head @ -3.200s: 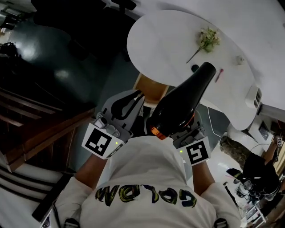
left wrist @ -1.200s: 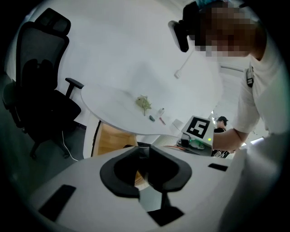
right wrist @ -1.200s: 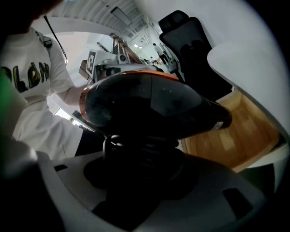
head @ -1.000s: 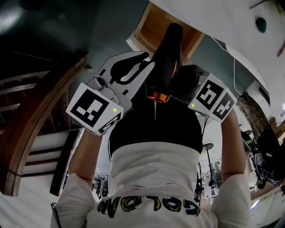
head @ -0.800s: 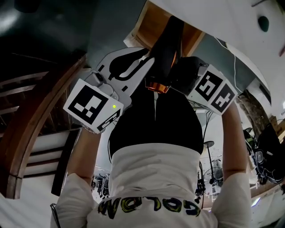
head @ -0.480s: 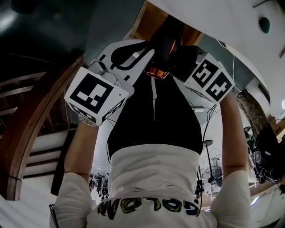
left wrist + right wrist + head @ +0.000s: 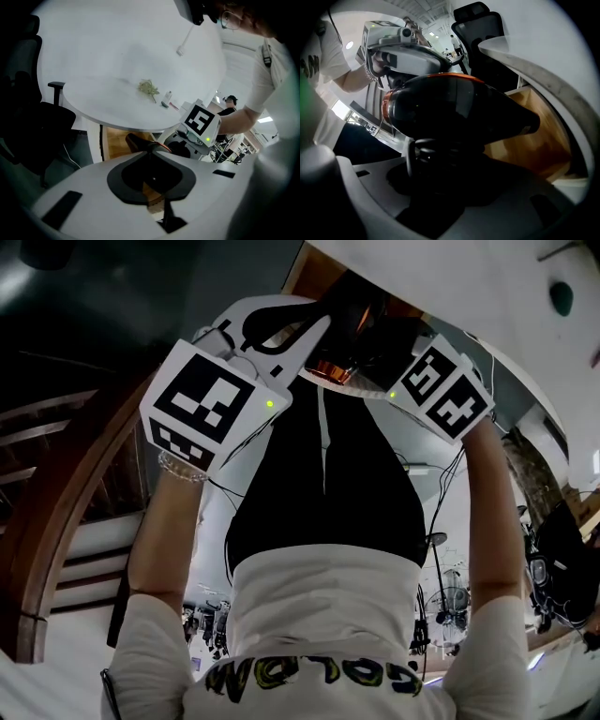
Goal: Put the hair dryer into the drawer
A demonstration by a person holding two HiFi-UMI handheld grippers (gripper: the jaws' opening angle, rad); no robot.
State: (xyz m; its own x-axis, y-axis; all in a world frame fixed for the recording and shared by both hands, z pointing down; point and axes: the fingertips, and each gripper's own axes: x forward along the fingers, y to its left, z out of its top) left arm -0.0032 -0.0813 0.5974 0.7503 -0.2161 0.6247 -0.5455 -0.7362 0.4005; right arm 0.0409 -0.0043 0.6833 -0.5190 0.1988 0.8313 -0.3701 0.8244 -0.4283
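Observation:
The black hair dryer [image 7: 349, 326] with an orange ring at its rear hangs nozzle-first at the open wooden drawer [image 7: 309, 270] under the white table. My right gripper [image 7: 377, 345] is shut on its handle; in the right gripper view the dryer's body [image 7: 454, 110] fills the middle and its nozzle points into the drawer [image 7: 536, 140]. The right gripper [image 7: 443, 161] itself is dark there. My left gripper [image 7: 317, 322] sits just left of the dryer, shut and empty. In the left gripper view the left gripper [image 7: 150, 146] points at the dryer's nozzle [image 7: 137, 140] and the drawer [image 7: 116, 143].
The round white table [image 7: 117, 56] overhangs the drawer; a dried sprig [image 7: 149, 87] and small items lie on it. A black office chair [image 7: 33, 122] stands at the left. A curved wooden rail [image 7: 56, 521] runs along the head view's left. A cable [image 7: 441, 493] hangs by the right arm.
Both grippers and the dryer have moved up the head view towards the drawer. The dryer's nozzle has gone under the table's edge, and less of it shows.

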